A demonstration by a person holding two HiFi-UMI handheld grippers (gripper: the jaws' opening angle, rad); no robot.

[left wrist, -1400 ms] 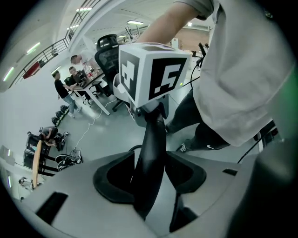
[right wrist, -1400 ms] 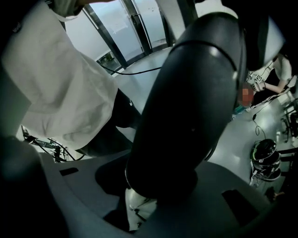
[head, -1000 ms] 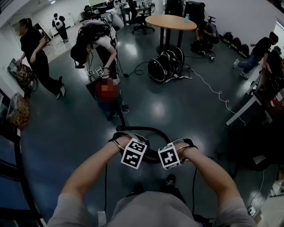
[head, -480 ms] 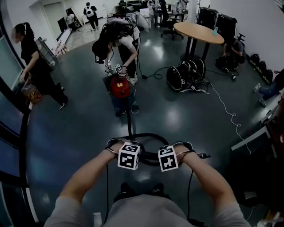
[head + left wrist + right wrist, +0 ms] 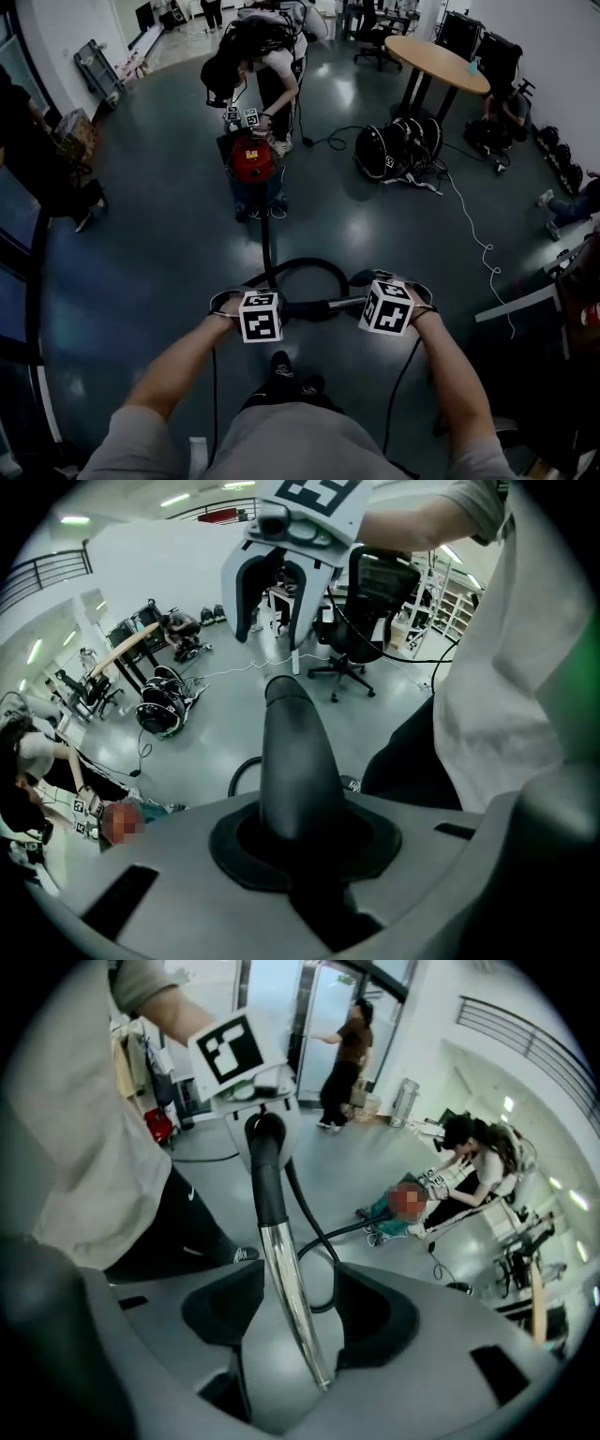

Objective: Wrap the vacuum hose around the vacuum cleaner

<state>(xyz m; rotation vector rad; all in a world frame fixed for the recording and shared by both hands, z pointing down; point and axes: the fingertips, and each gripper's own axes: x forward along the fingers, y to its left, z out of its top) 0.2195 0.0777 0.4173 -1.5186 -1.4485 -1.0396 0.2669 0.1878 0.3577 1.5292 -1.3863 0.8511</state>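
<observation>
Since the earlier frames the two tools have drawn apart: the right tool [image 5: 292,1321] has slid out to the right along the wand and its jaws are opening. The left tool [image 5: 302,844] is where it was, clenched on the black hose handle [image 5: 292,752], which stands straight up between its pads. The chrome wand tube [image 5: 286,1269] runs between the right tool's pads with a gap showing on both sides, so that grip is let go or nearly so.

From the handle the black vacuum hose [image 5: 305,265] arches ahead of both tools and trails along the floor [image 5: 159,244] to the red vacuum cleaner [image 5: 253,159], well ahead of them. Another person bends over the cleaner.

Handling, judged:
- The hose looks ribbed, soft and springy. It should bend easily but want to uncoil.
- The handle and tube are stiff, and the chrome is likely slippery. Better to hold the black handle, or the hose just past it.
- Wrapping needs the tools carried over to the cleaner first.
</observation>
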